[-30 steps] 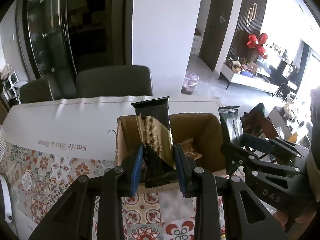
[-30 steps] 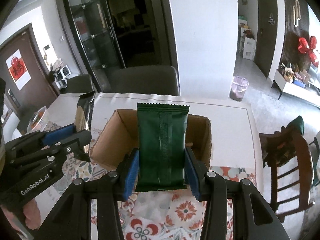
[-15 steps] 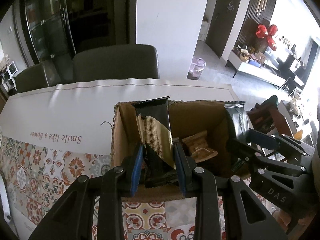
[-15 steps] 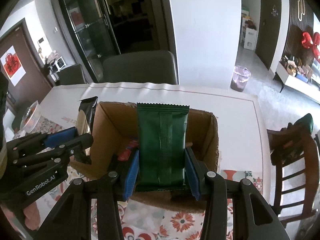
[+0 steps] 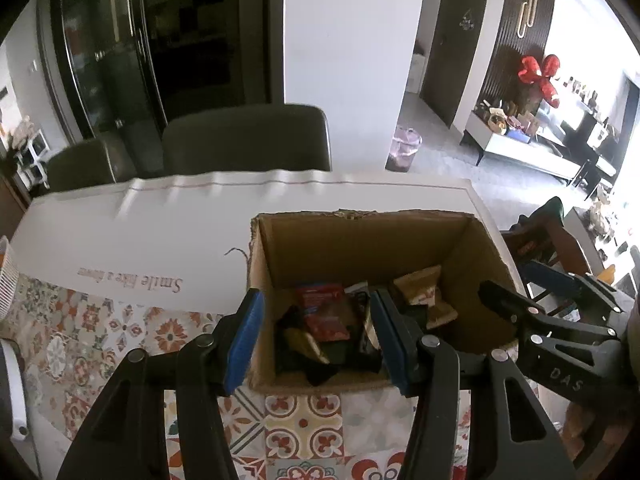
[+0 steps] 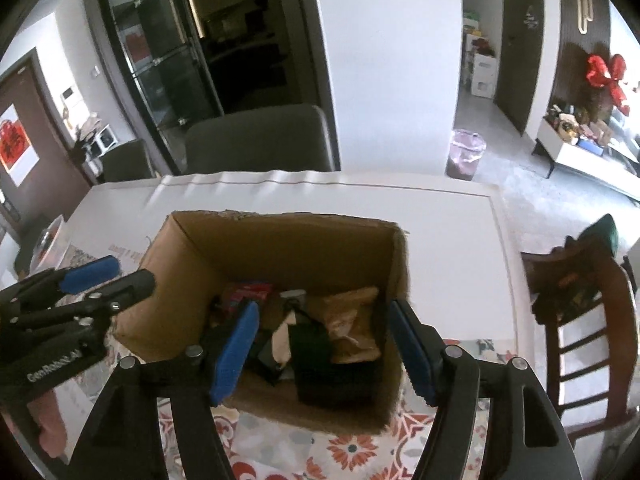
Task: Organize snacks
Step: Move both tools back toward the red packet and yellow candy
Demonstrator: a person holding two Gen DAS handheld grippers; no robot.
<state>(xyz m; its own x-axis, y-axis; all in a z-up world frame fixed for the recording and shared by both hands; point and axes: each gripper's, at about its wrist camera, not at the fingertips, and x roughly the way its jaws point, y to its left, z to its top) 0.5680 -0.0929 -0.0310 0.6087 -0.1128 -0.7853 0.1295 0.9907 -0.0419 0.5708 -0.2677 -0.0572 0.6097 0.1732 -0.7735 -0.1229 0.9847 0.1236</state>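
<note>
My left gripper [image 5: 316,336] and right gripper [image 6: 324,344] have just been opening, both empty over the cardboard box [image 5: 360,236]; snack packets [image 5: 324,312] lie inside, chair [image 6: 260,136] beyond.

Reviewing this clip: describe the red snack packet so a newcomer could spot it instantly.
Start at the open cardboard box on the table with the patterned tile cloth. Look down into its bottom, toward the left side of the pile. The red packet lies on top there, the only red wrapper among dark and tan ones.

Brown cardboard box [image 5: 360,240], red snack packet [image 5: 324,312], floral orange-patterned tablecloth [image 5: 100,332], blue-padded black claws
</note>
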